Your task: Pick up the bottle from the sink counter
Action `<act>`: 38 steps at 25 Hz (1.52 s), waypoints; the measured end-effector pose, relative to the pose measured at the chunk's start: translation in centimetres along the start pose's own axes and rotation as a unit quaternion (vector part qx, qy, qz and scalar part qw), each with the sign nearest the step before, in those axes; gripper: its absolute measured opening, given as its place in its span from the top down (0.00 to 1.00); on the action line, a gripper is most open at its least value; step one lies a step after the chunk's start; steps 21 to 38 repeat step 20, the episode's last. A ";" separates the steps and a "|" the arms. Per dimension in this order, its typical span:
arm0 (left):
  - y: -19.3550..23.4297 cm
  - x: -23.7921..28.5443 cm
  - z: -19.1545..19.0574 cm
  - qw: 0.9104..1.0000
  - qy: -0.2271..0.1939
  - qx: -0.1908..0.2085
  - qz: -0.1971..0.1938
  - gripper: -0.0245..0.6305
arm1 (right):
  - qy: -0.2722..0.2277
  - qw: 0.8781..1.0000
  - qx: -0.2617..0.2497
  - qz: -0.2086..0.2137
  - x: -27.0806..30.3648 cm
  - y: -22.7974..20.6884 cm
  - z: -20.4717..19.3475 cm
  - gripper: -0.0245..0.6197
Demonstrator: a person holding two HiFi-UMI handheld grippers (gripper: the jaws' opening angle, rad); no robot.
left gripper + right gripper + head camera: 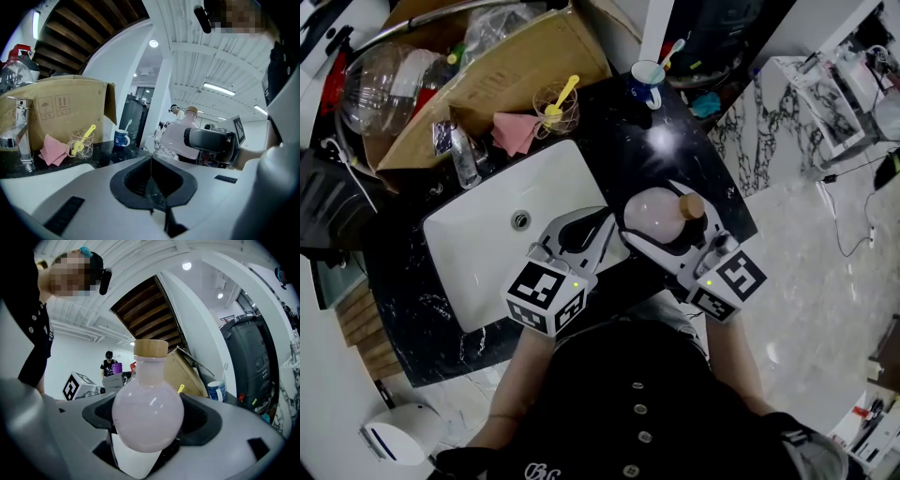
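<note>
The right claw [148, 427] is pinching a round, pale pink bottle [656, 214] by its belly, one jaw pressed to each side. The bottle's short neck and tan stopper [151, 348] stand up above the jaws in the right gripper view. From the head view the bottle sits between this claw's jaws over the black stone counter [623, 141], just right of the white sink [487, 253]. Whether its base touches the counter cannot be told. The left claw [151, 180] is just beside the right one, on its left, over the near right corner of the sink. Its jaws are pressed together with nothing between them. In the left gripper view, the bottle and the dark body of the right claw show ahead and to the right of these jaws. Farther out from the left claw, past the sink's far edge, a clear glass [555, 108] holding a yellow spoon [565, 92] stands on the counter. A crumpled pink cloth [516, 131] lies touching it on the left, and a chrome tap [464, 155] rises further left again. Beyond the right claw, near the counter's far edge, stands a blue mug [647, 75] with a utensil in it. Behind the glass and cloth, farthest from both claws, a large cardboard box [525, 61] takes up the back of the counter.
</note>
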State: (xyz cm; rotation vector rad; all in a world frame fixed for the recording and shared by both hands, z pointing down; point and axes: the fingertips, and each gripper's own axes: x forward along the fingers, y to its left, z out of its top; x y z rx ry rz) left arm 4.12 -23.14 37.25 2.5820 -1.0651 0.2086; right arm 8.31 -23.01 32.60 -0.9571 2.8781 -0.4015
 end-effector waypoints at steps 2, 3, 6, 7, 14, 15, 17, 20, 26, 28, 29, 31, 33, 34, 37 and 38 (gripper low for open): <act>0.0 0.0 0.0 1.000 0.000 0.000 0.000 0.93 | 0.007 1.000 -0.005 -0.004 -0.1 -0.3 -0.4 0.34; 0.0 0.0 0.0 1.000 0.001 0.000 0.000 0.93 | 0.010 1.000 -0.006 -0.006 -0.2 -0.4 -0.5 0.34; 0.0 0.1 -0.1 1.000 0.002 0.000 0.000 0.93 | 0.012 1.000 -0.004 -0.003 -0.2 -0.5 -0.6 0.34; 0.0 0.1 -0.2 1.000 0.002 0.000 0.000 0.93 | 0.007 1.000 0.002 0.001 0.0 -0.3 -0.4 0.34; 0.1 0.3 -0.5 1.000 0.006 0.000 0.001 0.93 | -0.002 1.000 0.003 0.010 0.4 0.0 0.0 0.34; 0.1 0.3 -0.5 1.000 0.007 0.000 0.001 0.93 | 0.000 1.000 0.002 0.011 0.4 0.0 0.0 0.34; 0.1 0.4 -0.4 1.000 0.006 -0.001 0.001 0.93 | 0.003 1.000 0.001 0.009 0.3 -0.2 -0.1 0.34; 0.0 0.5 -0.2 1.000 0.003 -0.002 0.001 0.93 | 0.005 1.000 0.007 0.004 0.2 -0.5 -0.2 0.34; 0.0 0.5 -0.2 1.000 0.003 -0.002 0.001 0.93 | 0.005 1.000 0.007 0.004 0.2 -0.5 -0.2 0.34; 0.0 0.5 -0.2 1.000 0.003 -0.002 0.001 0.93 | 0.005 1.000 0.007 0.004 0.2 -0.5 -0.2 0.34; 0.0 0.5 -0.2 1.000 0.003 -0.002 0.001 0.93 | 0.005 1.000 0.007 0.004 0.2 -0.5 -0.2 0.34; 0.0 0.5 -0.2 1.000 0.003 -0.002 0.001 0.93 | 0.005 1.000 0.007 0.004 0.2 -0.5 -0.2 0.34; 0.0 0.5 -0.2 1.000 0.003 -0.002 0.001 0.93 | 0.005 1.000 0.007 0.004 0.2 -0.5 -0.2 0.34; 0.0 0.5 -0.2 1.000 0.003 -0.002 0.001 0.93 | 0.005 1.000 0.007 0.004 0.2 -0.5 -0.2 0.34; 0.0 0.5 -0.2 1.000 0.003 -0.002 0.001 0.93 | 0.005 1.000 0.007 0.004 0.2 -0.5 -0.2 0.34; 0.0 0.5 -0.2 1.000 0.003 -0.002 0.001 0.93 | 0.005 1.000 0.007 0.004 0.2 -0.5 -0.2 0.34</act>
